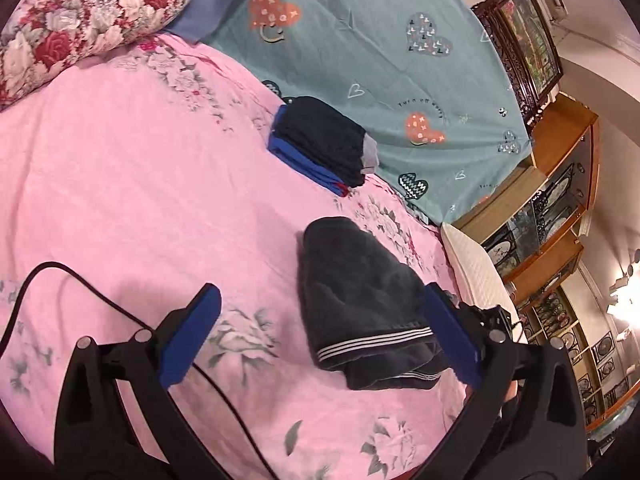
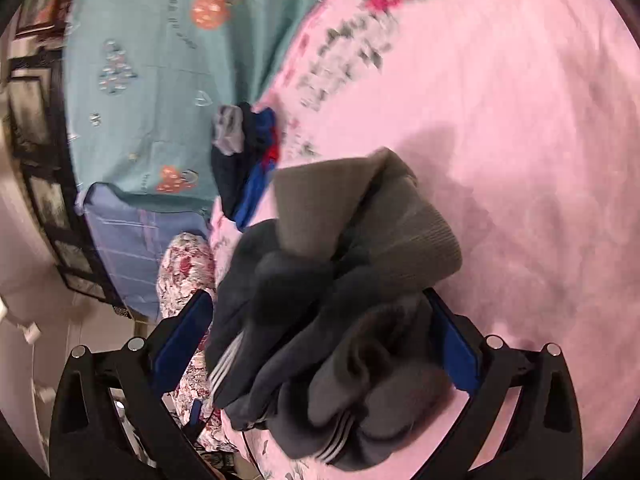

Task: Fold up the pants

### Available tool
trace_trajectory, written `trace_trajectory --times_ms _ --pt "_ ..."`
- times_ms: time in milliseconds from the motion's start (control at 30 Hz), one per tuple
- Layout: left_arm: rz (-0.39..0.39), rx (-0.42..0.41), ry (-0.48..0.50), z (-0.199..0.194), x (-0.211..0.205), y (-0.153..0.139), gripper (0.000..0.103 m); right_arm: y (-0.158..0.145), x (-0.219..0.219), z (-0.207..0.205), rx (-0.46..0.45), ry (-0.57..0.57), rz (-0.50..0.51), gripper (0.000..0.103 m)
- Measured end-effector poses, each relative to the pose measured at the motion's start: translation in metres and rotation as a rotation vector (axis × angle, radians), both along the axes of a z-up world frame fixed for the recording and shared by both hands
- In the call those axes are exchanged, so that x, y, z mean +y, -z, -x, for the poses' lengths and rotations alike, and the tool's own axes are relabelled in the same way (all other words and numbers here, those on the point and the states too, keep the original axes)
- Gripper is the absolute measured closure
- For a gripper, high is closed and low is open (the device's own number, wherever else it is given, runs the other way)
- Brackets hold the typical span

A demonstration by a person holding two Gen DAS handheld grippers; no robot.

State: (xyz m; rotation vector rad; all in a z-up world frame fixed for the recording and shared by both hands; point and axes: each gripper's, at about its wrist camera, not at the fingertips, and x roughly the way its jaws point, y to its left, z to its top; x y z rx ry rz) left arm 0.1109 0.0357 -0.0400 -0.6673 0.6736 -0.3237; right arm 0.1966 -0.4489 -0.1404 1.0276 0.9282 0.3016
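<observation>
Dark grey pants [image 1: 356,300] with white side stripes lie bunched on the pink floral bedsheet [image 1: 120,200]. My left gripper [image 1: 320,332] is open; its right finger touches the pants' edge and its left finger is over bare sheet. In the right wrist view the same pants [image 2: 340,312] hang bunched between the blue fingers of my right gripper [image 2: 320,328], which hold the bundle above the sheet [image 2: 520,160]. A ribbed grey cuff [image 2: 416,224] sticks up from the bundle.
A stack of folded dark and blue clothes [image 1: 320,144] sits at the seam with a teal heart-print sheet [image 1: 380,60]. A floral pillow [image 1: 80,20] lies far left. A black cable [image 1: 100,300] crosses the sheet. Wooden cabinets [image 1: 560,200] stand beyond the bed's right edge.
</observation>
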Motion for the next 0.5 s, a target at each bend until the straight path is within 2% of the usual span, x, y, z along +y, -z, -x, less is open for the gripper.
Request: trace_trajectory --times_ms 33,100,167,233,333,433,500 --pt "0.007 0.011 -0.001 0.001 0.003 0.003 0.002 -0.007 0.009 -0.01 0.007 0.009 0.046 0.006" --pt "0.014 0.029 0.006 -0.002 0.009 0.005 0.002 -0.025 0.018 -0.011 -0.026 0.036 0.169 0.047" --pt "0.022 0.025 0.013 -0.003 0.011 0.005 0.002 -0.055 0.033 -0.014 -0.079 0.023 0.304 0.058" --pt "0.031 0.012 0.013 -0.001 0.015 0.004 0.002 -0.082 0.052 -0.02 -0.105 -0.034 0.461 0.063" --pt "0.063 0.007 0.009 0.0 0.024 0.006 0.002 -0.11 0.072 -0.022 -0.146 -0.077 0.589 0.065" --pt "0.112 -0.001 -0.039 0.008 0.049 0.01 0.002 -0.153 0.119 -0.016 -0.288 -0.177 0.597 0.065" --pt "0.148 -0.013 -0.102 0.015 0.071 0.01 0.002 -0.187 0.19 -0.012 -0.426 -0.32 0.589 0.065"
